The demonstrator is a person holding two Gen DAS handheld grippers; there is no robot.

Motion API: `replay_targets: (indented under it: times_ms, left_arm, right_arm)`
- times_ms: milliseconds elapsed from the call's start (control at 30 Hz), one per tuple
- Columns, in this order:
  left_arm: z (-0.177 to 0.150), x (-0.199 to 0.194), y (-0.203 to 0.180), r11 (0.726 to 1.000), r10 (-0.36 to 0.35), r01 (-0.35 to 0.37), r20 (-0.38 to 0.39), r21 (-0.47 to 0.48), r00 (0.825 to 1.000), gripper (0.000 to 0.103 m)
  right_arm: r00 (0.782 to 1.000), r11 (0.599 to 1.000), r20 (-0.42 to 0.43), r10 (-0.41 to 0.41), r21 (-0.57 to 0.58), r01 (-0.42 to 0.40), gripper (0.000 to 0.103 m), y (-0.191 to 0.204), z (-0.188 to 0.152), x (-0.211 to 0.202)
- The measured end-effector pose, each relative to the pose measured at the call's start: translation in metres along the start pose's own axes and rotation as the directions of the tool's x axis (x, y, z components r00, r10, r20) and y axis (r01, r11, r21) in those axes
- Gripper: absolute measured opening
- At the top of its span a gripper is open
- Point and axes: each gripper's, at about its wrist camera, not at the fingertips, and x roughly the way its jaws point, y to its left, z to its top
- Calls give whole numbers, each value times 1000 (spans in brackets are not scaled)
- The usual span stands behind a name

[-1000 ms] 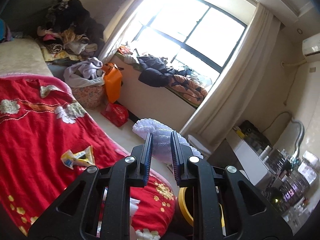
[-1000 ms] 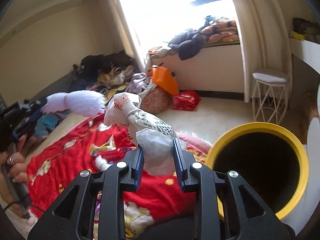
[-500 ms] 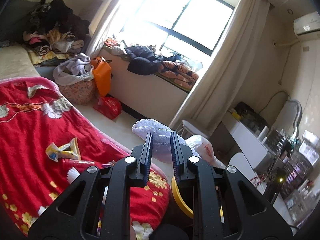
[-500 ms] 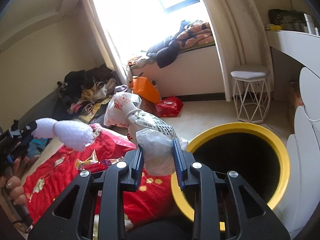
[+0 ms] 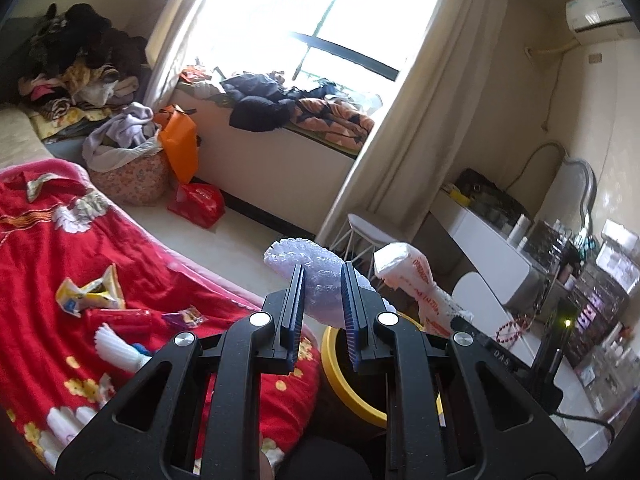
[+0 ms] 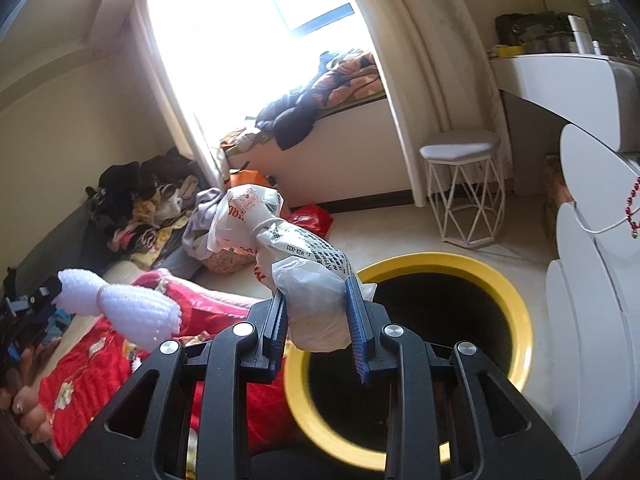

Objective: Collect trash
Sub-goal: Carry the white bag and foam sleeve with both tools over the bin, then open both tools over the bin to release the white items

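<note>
Here, listed view by view, is what I have on my screens.

Left wrist view:
- My left gripper (image 5: 323,300), blue-padded black jaws, pinches a white crinkled foam net sleeve (image 5: 316,276), which sticks out forward and up past the pads.
- Below and just right of the jaws I see part of the round yellow-rimmed bin with a dark inside (image 5: 340,380); the sleeve hangs above its near rim.
- To the right, a white printed plastic bag with red lettering (image 5: 416,280) is held up by the other tool.
- On the red floral blanket (image 5: 60,248) at left lie a yellow crumpled wrapper (image 5: 90,290), a red wrapper (image 5: 120,314) and a small purple wrapper (image 5: 186,316), all close together.

Right wrist view:
- My right gripper (image 6: 316,320) is closed on the lower bulge of the white printed bag (image 6: 304,264); the knotted neck and top rise up and to the left.
- The bin (image 6: 516,320) stands open just beyond and below the jaws, beside the blanket's edge (image 6: 80,380); the bag is over its left rim.
- At left the foam sleeve (image 6: 132,312) shows in the other gripper (image 6: 44,296), over the blanket, with a person's fingers (image 6: 28,408) below it.
</note>
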Motion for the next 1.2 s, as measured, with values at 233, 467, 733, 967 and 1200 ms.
replay_targets:
  times_ms: [233,467,733,967,1200]
  left_arm:
    - [-10,17,-20,999,-13,14,-29,33,999,13]
    - [-21,36,-39,998,-23,27,-59,63,998,13]
    - [-35,63,-57,994,-22,33,-102,103,995,13]
    - [-52,90,-67,991,-12,33,-161,129,987,13]
    - [-69,118,-74,988,4,29,-217,150,976,13]
  right_arm:
    - [999,999,15,-51,14,50,26,-22,2,0]
    - [995,994,15,-100,49,99,26,-43,0,0]
    - [989,985,-5,-149,92,149,26,-67,-5,3]
    - [985,977,-41,-170,123,174,26,-84,-10,12]
    - [979,968,-85,-186,153,197,26,-96,-17,22]
